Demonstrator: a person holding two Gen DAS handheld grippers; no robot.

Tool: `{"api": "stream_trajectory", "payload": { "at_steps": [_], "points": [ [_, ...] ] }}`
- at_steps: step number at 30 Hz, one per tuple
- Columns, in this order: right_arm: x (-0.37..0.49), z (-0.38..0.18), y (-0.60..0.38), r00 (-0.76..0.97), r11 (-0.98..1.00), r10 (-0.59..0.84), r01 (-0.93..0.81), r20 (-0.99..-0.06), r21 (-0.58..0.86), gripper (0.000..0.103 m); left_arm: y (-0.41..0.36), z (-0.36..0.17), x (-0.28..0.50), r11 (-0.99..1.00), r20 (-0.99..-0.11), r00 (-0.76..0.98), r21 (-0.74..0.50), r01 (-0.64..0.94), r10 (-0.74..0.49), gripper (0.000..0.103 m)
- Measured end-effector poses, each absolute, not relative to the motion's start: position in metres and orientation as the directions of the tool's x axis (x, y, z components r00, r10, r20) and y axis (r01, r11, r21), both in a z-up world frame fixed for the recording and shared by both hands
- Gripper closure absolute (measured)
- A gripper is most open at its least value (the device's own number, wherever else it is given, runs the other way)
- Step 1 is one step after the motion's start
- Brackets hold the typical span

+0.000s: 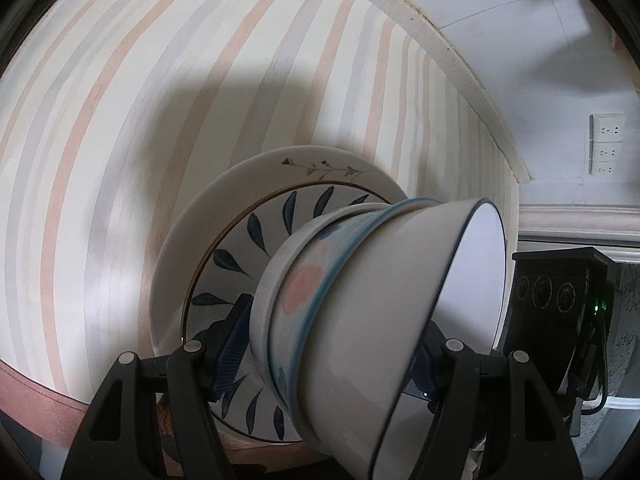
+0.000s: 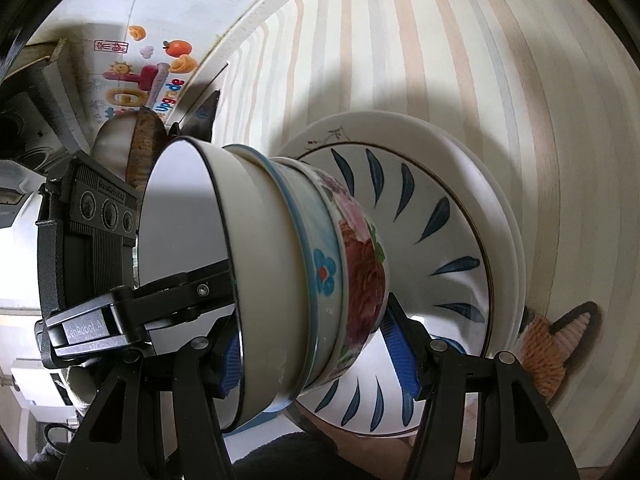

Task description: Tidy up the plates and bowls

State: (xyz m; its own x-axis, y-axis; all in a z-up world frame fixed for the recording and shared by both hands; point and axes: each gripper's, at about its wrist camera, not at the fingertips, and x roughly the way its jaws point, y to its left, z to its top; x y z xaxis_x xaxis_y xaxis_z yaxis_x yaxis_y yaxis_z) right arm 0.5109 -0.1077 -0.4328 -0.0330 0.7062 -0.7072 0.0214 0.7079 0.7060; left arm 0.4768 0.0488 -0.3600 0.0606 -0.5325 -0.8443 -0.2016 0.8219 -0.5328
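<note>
Left wrist view: both claws, left claw [image 1: 324, 360] and right claw [image 2: 320, 356], clamp a heavy, slippery, breakable stack of nested bowls [image 1: 360, 320] between their pads, leaf-patterned plate [image 1: 240, 256] just beyond.

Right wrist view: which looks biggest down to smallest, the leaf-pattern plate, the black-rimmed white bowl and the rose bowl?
1. Leaf-pattern plate, widest.
2. Black-rimmed white bowl, though it sits nearest the camera, which inflates it.
3. Rose bowl, mostly hidden in the nested stack, so this is unsure.
</note>
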Motion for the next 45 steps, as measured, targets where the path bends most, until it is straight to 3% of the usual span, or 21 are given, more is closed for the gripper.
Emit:
{"api": "stream_trajectory", "payload": {
  "at_steps": [11, 20, 29, 37, 40, 42, 45],
  "points": [
    [0.517, -0.435, -0.107, -0.043, 0.713, 0.701, 0.035, -0.711, 0.701, 0.039, 0.047, -0.362, 0.481, 0.831, -0.850, 0.049, -0.523, -0.189, -0.524, 0.036],
    [0.514, -0.425, -0.102, -0.023, 0.764, 0.645, 0.013, -0.764, 0.645, 0.039, 0.048, -0.339, 0.478, 0.907, -0.914, 0.089, -0.405, -0.115, -0.397, 0.037],
    [0.503, -0.375, -0.105, 0.087, 0.851, 0.525, -0.051, -0.846, 0.523, 0.038, 0.060, -0.293, 0.452, 0.969, -0.950, 0.214, -0.243, -0.052, -0.227, 0.037],
    [0.467, -0.316, -0.108, 0.225, 0.921, 0.388, -0.061, -0.894, 0.384, 0.022, 0.064, -0.253, 0.424, 0.989, -0.943, 0.302, -0.146, -0.002, -0.139, 0.036],
    [0.450, -0.296, -0.108, 0.277, 0.939, 0.339, -0.049, -0.899, 0.339, 0.014, 0.064, -0.237, 0.410, 0.993, -0.933, 0.340, -0.119, 0.018, -0.118, 0.030],
    [0.438, -0.286, -0.109, 0.305, 0.951, 0.303, -0.037, -0.903, 0.307, 0.012, 0.062, -0.227, 0.403, 0.995, -0.925, 0.367, -0.096, 0.025, -0.099, 0.015],
    [0.422, -0.270, -0.112, 0.348, 0.963, 0.260, -0.027, -0.901, 0.268, 0.010, 0.060, -0.212, 0.389, 0.997, -0.907, 0.415, -0.073, 0.029, -0.078, 0.014]
  ]
}}
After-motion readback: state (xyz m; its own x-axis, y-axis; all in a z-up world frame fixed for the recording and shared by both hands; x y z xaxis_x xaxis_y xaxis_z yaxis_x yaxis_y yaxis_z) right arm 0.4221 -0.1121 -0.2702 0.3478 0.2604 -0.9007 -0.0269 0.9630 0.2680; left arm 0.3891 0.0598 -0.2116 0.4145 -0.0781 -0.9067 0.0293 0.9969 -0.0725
